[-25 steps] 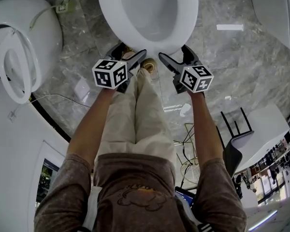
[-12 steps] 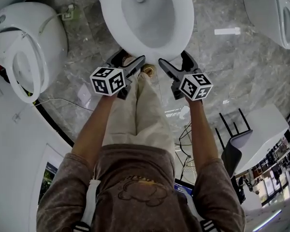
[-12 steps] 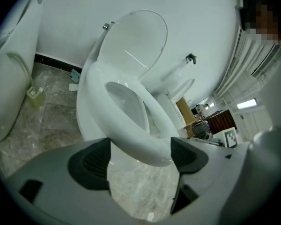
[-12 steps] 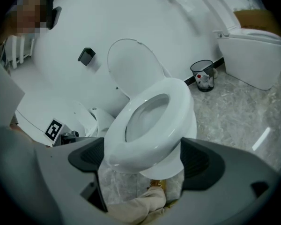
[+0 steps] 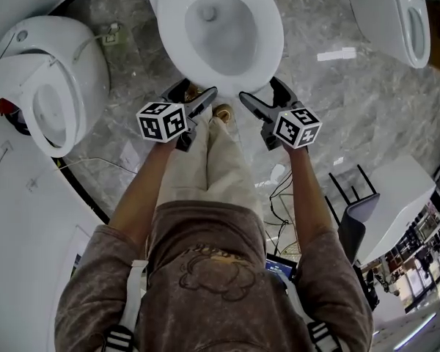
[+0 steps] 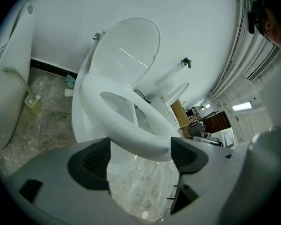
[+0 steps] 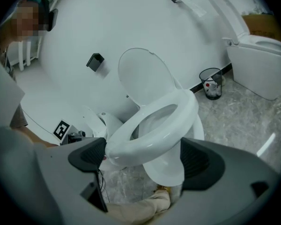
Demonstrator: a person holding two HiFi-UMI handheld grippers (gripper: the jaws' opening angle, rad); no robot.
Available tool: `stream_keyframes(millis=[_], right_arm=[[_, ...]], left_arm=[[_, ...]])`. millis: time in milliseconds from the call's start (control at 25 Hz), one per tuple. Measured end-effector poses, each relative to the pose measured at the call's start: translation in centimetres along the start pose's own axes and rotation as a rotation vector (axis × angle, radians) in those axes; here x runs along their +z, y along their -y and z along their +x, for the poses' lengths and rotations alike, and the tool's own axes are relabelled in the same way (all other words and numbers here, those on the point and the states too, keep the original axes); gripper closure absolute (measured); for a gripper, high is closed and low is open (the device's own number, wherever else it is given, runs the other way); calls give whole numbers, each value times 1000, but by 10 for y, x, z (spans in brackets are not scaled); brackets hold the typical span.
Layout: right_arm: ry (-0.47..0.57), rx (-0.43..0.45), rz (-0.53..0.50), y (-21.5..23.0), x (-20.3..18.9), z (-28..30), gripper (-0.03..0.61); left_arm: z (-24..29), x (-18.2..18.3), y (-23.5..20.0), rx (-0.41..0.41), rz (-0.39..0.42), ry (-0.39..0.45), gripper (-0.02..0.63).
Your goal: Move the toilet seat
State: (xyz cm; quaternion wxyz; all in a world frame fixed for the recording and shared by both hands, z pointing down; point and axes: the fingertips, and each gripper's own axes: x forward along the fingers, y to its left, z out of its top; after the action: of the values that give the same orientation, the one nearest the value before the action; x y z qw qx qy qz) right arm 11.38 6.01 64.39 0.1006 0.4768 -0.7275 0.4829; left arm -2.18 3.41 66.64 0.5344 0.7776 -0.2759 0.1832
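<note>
A white toilet (image 5: 220,28) stands straight ahead. Its ring seat (image 6: 131,125) lies down on the bowl and its lid (image 6: 126,46) stands raised against the wall. My left gripper (image 5: 193,95) hangs open just short of the front rim on the left, with nothing between its pads (image 6: 91,163). Mirroring it on the right, my right gripper (image 5: 264,94) is open too and holds nothing. In the right gripper view the seat (image 7: 154,130) and lid (image 7: 145,78) fill the middle, and the seat's front edge shows between the open jaws (image 7: 145,158).
A second toilet (image 5: 51,86) with its seat up stands at the left, and a third (image 5: 396,20) at the upper right. A small waste bin (image 7: 210,83) sits by the wall. A black stand (image 5: 356,211) and cables lie behind on the marble floor.
The head view has tilted, so more of the toilet bowl now shows. Both grippers stay open in front of the rim, shifted only slightly.
</note>
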Motion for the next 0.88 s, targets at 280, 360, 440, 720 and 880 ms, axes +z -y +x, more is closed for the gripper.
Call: stream_keyframes(millis=[280, 360, 440, 720, 880], right_arm=[[12, 40, -22, -21, 37, -9, 71], [13, 54, -14, -25, 45, -11, 71], [14, 66, -10, -29, 53, -12, 71], [43, 74, -50, -44, 75, -16, 72], [85, 78, -31, -50, 91, -20, 81]], left_arm=[[-15, 33, 18, -31, -13, 21, 204], [-18, 39, 21, -38, -19, 24, 204], [-20, 45, 24, -49, -13, 22, 204], [-32, 63, 35, -91, 35, 9, 204], [-38, 73, 43, -106, 45, 21, 204]])
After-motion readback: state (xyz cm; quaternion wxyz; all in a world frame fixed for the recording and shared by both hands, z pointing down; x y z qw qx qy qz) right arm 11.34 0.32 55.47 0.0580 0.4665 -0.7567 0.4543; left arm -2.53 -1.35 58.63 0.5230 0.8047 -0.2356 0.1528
